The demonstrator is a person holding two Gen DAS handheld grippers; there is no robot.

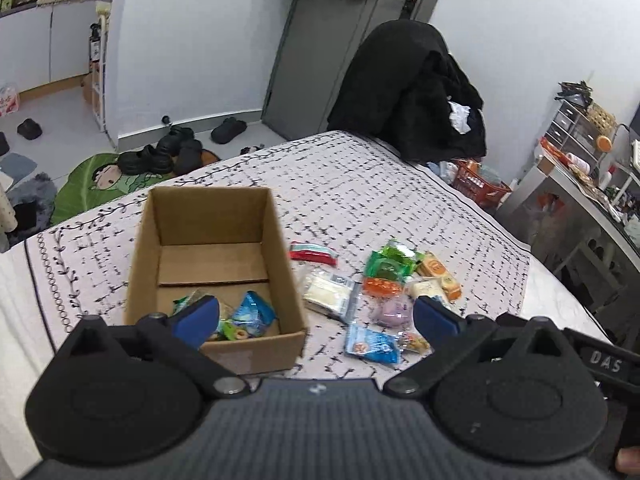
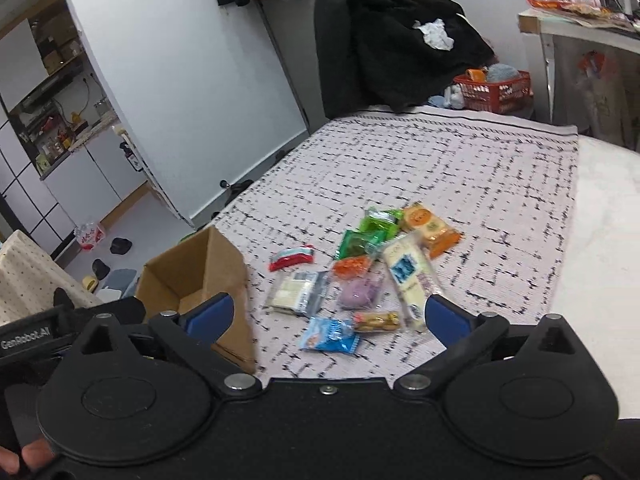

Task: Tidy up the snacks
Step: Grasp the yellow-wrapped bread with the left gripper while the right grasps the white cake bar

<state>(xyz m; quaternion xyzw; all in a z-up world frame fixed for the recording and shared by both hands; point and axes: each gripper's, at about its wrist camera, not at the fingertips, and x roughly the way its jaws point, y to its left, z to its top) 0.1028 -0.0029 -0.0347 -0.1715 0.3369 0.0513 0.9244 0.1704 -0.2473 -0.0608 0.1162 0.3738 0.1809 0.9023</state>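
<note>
Several snack packets (image 2: 360, 276) lie beyond the open right hand-held gripper (image 2: 328, 316).

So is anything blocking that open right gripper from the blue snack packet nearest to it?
Nothing visible. The right gripper hangs open with the blue packet lying flat on the cloth just ahead, uncovered; the small golden packet lies beside it.

Your readable text sits on the tools alone. In the left wrist view, raised white letters "DAS" stand on the black plastic gripper body (image 1: 604, 356) at the lower right, past the open brown cardboard box (image 1: 216, 272). In the right wrist view, "GenRobot.AI" stands in pale letters on the other black gripper body (image 2: 26, 338), just left of that box. The wrapper printing is too blurred to read.
</note>
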